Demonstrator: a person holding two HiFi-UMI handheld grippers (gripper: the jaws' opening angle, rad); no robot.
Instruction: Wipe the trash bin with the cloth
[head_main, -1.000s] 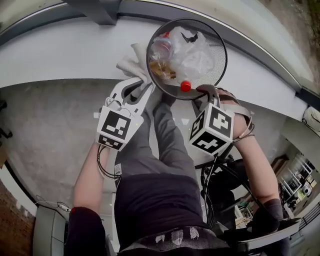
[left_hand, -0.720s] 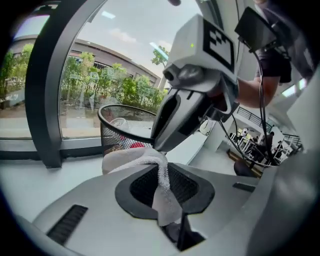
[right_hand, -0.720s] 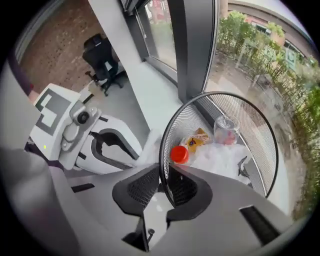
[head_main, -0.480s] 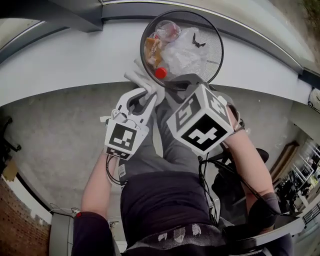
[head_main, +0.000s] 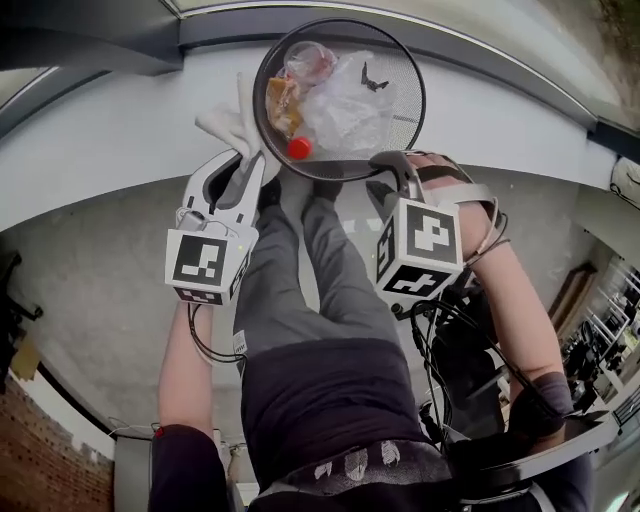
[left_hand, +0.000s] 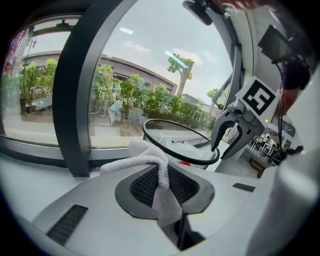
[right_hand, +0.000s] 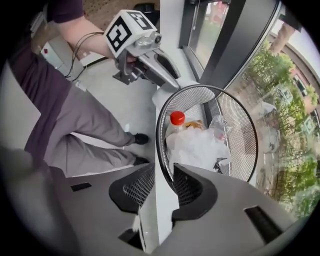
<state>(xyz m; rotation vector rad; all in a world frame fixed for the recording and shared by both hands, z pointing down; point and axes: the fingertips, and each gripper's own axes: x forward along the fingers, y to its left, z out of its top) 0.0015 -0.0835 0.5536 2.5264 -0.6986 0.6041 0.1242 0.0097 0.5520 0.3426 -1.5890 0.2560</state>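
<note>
Two claws are noted at one bin.

Head view: the black wire-mesh trash bin (head_main: 412, 100) is stood on a white ledge (head_main: 110, 120) at the far side, beyond the person's grey trouser legs (head_main: 320, 290). A clear plastic bag (head_main: 345, 105) and a red-capped bottle (head_main: 298, 148) are seen inside it. The white cloth (head_main: 230, 122) is held against the outside of the bin's left rim, pinched in the left claw (head_main: 255, 172). The right claw (head_main: 390, 175) is set at the near right rim, pointed down.

Left gripper view: the left claw (left_hand: 162, 172) is closed tight on the cloth (left_hand: 142, 156), which is bunched ahead of the tips and laid at the trash bin (left_hand: 201, 162) rim. A window is seen beyond it. The right claw (left_hand: 220, 152) is seen at the rim's right end.

Right gripper view: the right claw (right_hand: 164, 167) is parted, its jaws having just been opening. The rim of the trash bin (right_hand: 240, 140) is passed between them, one jaw outside the mesh and one inside, and nothing is gripped. The bottle (right_hand: 177, 120) and plastic bag (right_hand: 197, 147) are seen in the bin. At the far rim the left claw (right_hand: 175, 81) and the cloth (right_hand: 165, 94) are noted.
</note>
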